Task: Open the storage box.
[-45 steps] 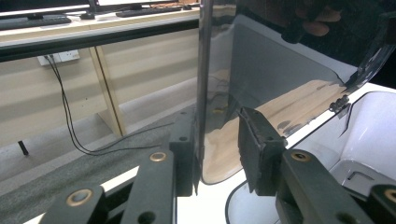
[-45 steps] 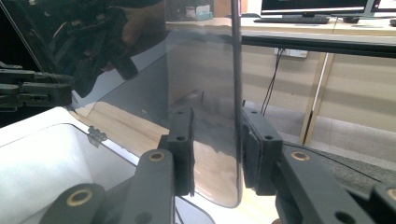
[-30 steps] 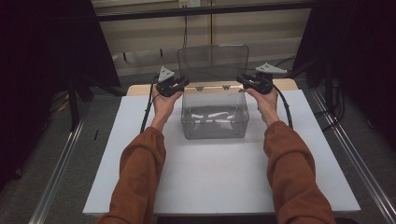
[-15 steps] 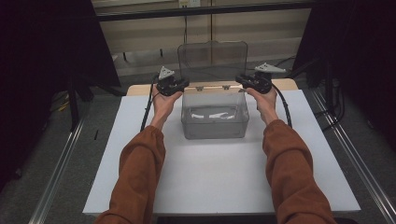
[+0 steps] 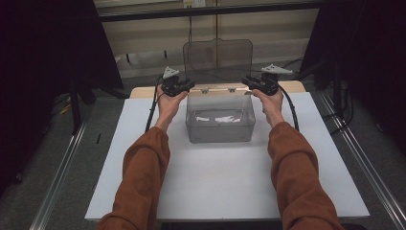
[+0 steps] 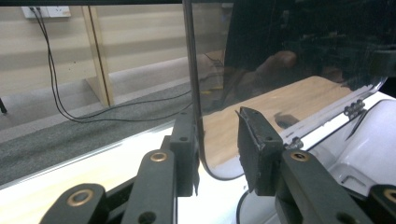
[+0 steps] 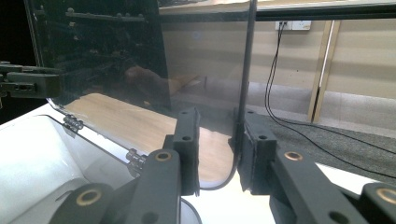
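White desk [image 5: 230, 191] under dim room light, wood strip along its far edge. At the left gripper [image 5: 188, 86], jaws spread, straddling the left side edge of the clear lid [image 5: 218, 60] near its bottom corner without clamping it. Same at the right gripper [image 5: 247, 82] on the right side edge: spread, just drawn in a little, not pinching. Stands upright between both, equally near each, hinge line [image 5: 218, 89] running left to right, parallel to the far edge. Below and nearer, toward the desk's middle, sits the open clear box [image 5: 220, 132]; pale shapes on its floor, too faint to name.
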Demonstrator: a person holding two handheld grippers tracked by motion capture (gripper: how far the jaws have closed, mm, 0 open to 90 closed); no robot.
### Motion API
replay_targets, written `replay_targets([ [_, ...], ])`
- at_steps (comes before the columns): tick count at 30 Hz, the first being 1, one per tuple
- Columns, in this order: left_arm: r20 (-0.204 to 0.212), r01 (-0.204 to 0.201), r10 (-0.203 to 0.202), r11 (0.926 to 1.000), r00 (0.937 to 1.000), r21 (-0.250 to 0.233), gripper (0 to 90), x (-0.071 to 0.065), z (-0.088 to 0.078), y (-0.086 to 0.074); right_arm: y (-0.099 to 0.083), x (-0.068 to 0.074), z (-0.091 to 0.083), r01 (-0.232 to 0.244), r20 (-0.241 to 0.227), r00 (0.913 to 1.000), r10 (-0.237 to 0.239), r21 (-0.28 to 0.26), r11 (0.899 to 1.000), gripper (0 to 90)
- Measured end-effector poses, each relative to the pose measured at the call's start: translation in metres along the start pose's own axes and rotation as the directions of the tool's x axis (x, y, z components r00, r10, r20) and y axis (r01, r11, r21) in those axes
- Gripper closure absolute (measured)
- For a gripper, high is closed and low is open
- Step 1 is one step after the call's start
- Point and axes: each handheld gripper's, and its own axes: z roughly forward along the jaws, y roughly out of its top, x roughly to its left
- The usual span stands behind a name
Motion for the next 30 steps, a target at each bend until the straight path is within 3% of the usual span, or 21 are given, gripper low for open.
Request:
replay_targets([
  [10,-0.014,0.014,-0.014,0.9996,0.9998,0.026,70.2,0.001,0.001,0.002,0.003,0.000,0.003,-0.061,0.014,0.9980,0.061,0.023,0.998,70.7],
  [17,-0.026,0.029,-0.028,0.9982,0.9993,0.052,69.9,0.000,0.002,0.005,0.007,-0.001,0.004,-0.079,0.015,0.9968,0.078,0.053,0.995,70.7],
  [22,-0.038,0.012,-0.008,0.9960,0.9992,0.089,67.8,-0.002,0.003,0.008,0.009,-0.002,0.005,-0.097,0.019,0.9952,0.096,0.075,0.992,70.6],
  [30,-0.046,0.034,-0.029,0.9935,0.9985,0.109,66.4,-0.002,0.005,0.009,0.012,-0.002,0.007,-0.140,0.030,0.9900,0.138,0.102,0.985,70.4],
])
